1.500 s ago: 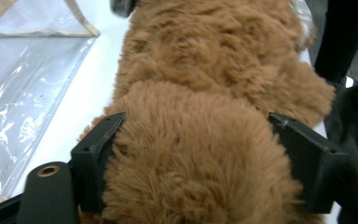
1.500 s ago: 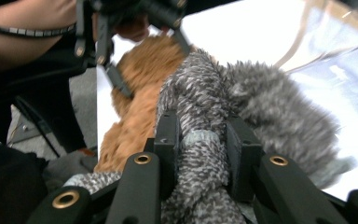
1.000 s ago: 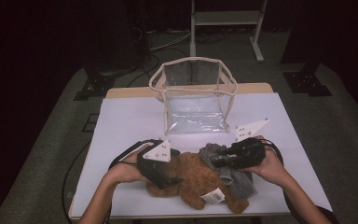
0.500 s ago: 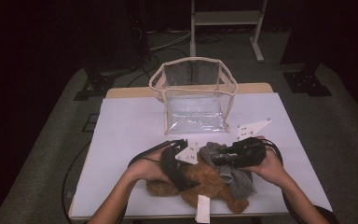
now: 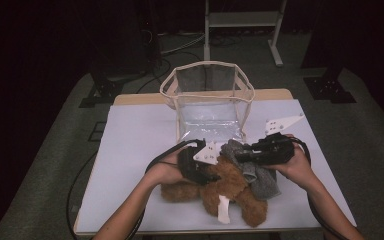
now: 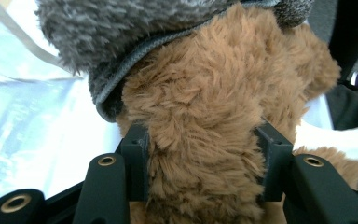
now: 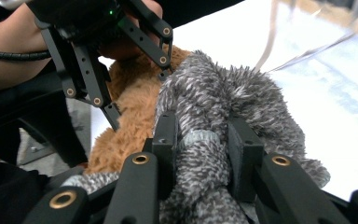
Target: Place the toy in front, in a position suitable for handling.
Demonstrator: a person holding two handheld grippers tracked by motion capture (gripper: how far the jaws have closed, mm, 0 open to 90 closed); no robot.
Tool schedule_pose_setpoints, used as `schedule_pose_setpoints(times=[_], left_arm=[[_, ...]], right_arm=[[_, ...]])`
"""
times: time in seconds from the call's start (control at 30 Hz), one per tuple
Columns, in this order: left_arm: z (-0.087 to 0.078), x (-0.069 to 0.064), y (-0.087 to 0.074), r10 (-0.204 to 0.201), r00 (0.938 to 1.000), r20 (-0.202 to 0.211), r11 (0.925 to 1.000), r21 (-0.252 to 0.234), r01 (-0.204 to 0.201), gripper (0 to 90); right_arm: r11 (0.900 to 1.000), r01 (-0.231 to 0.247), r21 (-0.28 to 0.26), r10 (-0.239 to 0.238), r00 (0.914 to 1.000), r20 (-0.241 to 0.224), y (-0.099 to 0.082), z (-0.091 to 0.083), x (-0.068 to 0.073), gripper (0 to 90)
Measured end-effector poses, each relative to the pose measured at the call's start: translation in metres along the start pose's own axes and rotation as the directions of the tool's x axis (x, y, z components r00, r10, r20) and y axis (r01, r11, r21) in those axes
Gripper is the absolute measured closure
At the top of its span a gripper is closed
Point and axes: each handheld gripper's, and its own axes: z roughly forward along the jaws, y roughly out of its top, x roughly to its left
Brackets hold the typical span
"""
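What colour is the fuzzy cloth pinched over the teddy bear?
Mottled grey cloth, clearest in the right gripper view.

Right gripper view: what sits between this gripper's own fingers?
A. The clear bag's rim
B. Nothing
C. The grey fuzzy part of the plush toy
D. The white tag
C: in the right gripper view, the right gripper has its fingers pressed on either side of a fold of the grey fuzzy fabric, which is squeezed between them beside the brown plush.
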Motion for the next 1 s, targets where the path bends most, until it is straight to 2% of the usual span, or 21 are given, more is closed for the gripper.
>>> schedule_pose_setpoints(times=[0.17,0.2,0.23,0.27,0.37,0.47,0.57,0.73,0.87,0.9,0.93,1.0], left_arm=[[0.001,0.009,0.006,0.000,0.9997,-0.024,1.0000,-0.004,0.000,50.3],[0.004,0.011,0.005,-0.022,0.9996,-0.016,0.9997,-0.004,0.022,48.7],[0.004,0.011,0.005,-0.022,0.9996,-0.016,0.9997,-0.004,0.022,47.5],[0.009,0.011,-0.001,-0.033,0.9994,0.002,0.9994,0.007,0.033,45.2],[0.009,0.011,-0.008,-0.052,0.9986,0.015,0.9984,-0.023,0.052,34.7],[-0.003,0.005,-0.021,-0.063,0.9980,-0.001,0.9969,-0.048,0.063,27.0],[-0.018,0.002,-0.034,-0.080,0.9965,-0.022,0.9953,-0.056,0.079,25.9],[-0.023,0.000,-0.050,-0.100,0.9944,-0.034,0.9935,-0.059,0.098,26.0],[-0.023,0.001,-0.053,-0.103,0.9941,-0.033,0.9927,-0.066,0.100,23.5],[-0.023,0.001,-0.053,-0.103,0.9941,-0.033,0.9927,-0.066,0.100,23.3],[-0.023,0.001,-0.053,-0.102,0.9943,-0.030,0.9927,-0.068,0.100,23.2],[-0.024,0.002,-0.053,-0.099,0.9947,-0.029,0.9931,-0.066,0.097,23.1]], right_arm=[[0.9999,0.016,0.002,-0.016,0.9994,0.032,0.013,-0.009,-0.003,67.7],[0.9996,0.026,0.012,-0.026,0.9986,0.046,0.015,-0.008,-0.004,67.5],[0.9996,0.026,0.012,-0.026,0.9986,0.046,0.015,-0.008,-0.004,67.5],[0.9991,0.033,0.028,-0.034,0.9979,0.054,0.013,-0.005,-0.003,67.5],[0.9975,0.041,0.057,-0.045,0.9968,0.067,0.001,0.006,-0.002,67.5],[0.9993,0.018,0.032,-0.019,0.9987,0.047,-0.011,0.008,-0.004,67.6],[1.0000,-0.002,0.006,0.002,0.9981,0.062,-0.020,-0.001,-0.007,67.6],[0.9994,-0.034,0.006,0.033,0.9961,0.081,-0.034,-0.018,-0.007,67.8],[0.9982,-0.053,0.027,0.049,0.9900,0.132,-0.046,-0.039,-0.004,68.0],[0.9982,-0.053,0.027,0.049,0.9900,0.132,-0.046,-0.039,-0.004,68.0],[0.9964,-0.074,0.041,0.066,0.9846,0.162,-0.055,-0.054,-0.002,68.0],[0.9945,-0.090,0.054,0.078,0.9798,0.184,-0.061,-0.064,0.000,68.0]])
